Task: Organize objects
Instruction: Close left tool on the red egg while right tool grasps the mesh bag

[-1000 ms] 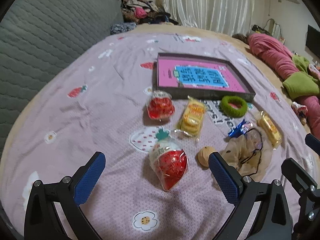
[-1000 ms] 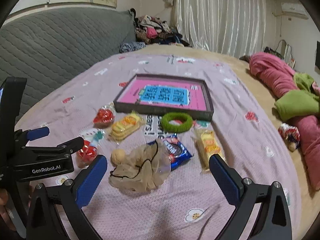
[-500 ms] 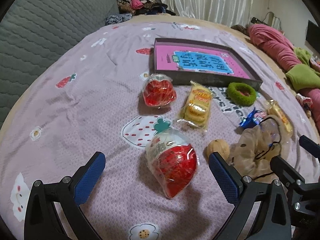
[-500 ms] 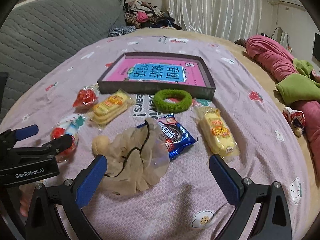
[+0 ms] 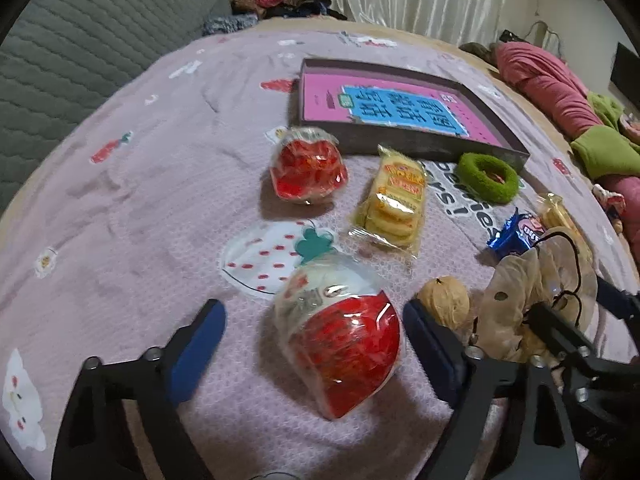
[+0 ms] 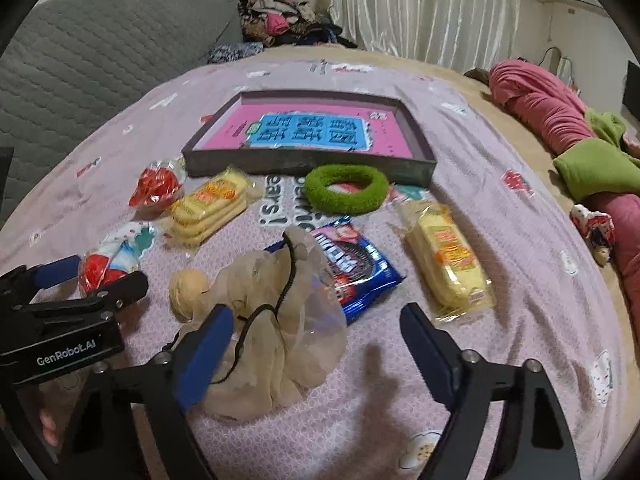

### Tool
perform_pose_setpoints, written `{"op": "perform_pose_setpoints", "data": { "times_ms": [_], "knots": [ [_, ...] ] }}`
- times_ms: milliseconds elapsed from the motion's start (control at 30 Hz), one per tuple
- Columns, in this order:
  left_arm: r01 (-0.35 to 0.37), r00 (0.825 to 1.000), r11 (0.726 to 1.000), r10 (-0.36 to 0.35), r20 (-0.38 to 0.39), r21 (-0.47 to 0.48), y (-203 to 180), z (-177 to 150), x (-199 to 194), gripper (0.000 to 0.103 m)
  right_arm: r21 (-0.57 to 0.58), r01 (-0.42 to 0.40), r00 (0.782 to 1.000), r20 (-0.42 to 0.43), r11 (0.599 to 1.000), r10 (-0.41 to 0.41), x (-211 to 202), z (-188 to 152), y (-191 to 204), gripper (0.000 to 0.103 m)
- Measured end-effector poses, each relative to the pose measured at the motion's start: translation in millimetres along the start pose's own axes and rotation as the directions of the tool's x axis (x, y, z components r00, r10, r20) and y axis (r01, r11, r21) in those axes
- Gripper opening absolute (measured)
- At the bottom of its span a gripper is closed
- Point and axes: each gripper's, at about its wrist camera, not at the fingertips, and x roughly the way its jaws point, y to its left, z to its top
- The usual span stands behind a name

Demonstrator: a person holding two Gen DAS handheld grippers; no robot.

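A strawberry-shaped red snack bag lies on the lilac bedspread between the fingers of my left gripper. Its jaws are closing and neither pad presses the bag. My right gripper hangs low over a sheer beige drawstring pouch. Its jaws are closing too, with the left finger in front of the pouch and the right finger over bare cloth. A dark tray with a pink floor sits farther back.
Around lie a second red bag, a yellow cracker pack, another yellow pack, a blue cookie pack, a walnut and a green ring. Pink and green bedding is heaped at the right.
Both grippers have sunk toward the bedspread and moved forward, so the objects look larger. Both pairs of jaws have narrowed. The strawberry bag now lies between the left fingers.
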Motion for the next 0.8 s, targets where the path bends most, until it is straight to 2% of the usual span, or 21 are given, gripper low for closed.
{"op": "perform_pose_setpoints", "data": {
  "times_ms": [67,200,267,333,400,467,533,800],
  "knots": [
    [0.027,0.999,1.0,-0.027,-0.029,-0.008,0,-1,7,0.062,-0.002,-0.003,1.0,-0.012,1.0,0.003,4,-1,2,0.077],
    [0.017,1.0,1.0,-0.016,-0.027,0.014,-5,-5,11,0.06,-0.014,-0.006,0.999,-0.031,1.0,0.006,11,-4,9,0.064],
    [0.025,0.999,1.0,-0.025,-0.023,0.012,-5,-6,10,0.053,-0.02,-0.008,0.999,-0.035,1.0,0.007,12,-5,12,0.056],
    [0.04,0.999,0.999,-0.039,-0.015,0.004,-4,-6,9,0.053,-0.024,-0.019,0.999,-0.031,1.0,0.018,12,-6,12,0.043],
    [0.041,0.999,0.999,-0.041,-0.016,0.01,-4,-7,9,0.053,-0.018,-0.043,0.998,-0.038,0.999,0.042,13,-7,12,0.033],
    [0.047,0.999,0.999,-0.047,-0.007,0.008,-4,-8,7,0.053,-0.009,-0.059,0.998,-0.038,0.998,0.058,13,-7,10,0.03],
    [0.054,0.999,0.999,-0.054,-0.007,0.003,-4,-9,5,0.053,0.003,-0.086,0.996,-0.035,0.996,0.086,11,-7,9,0.021],
    [0.056,0.998,0.998,-0.056,0.012,0.01,-8,-15,-9,0.053,0.034,-0.153,0.988,-0.005,0.988,0.153,-7,-12,-3,0.017]
  ]
}}
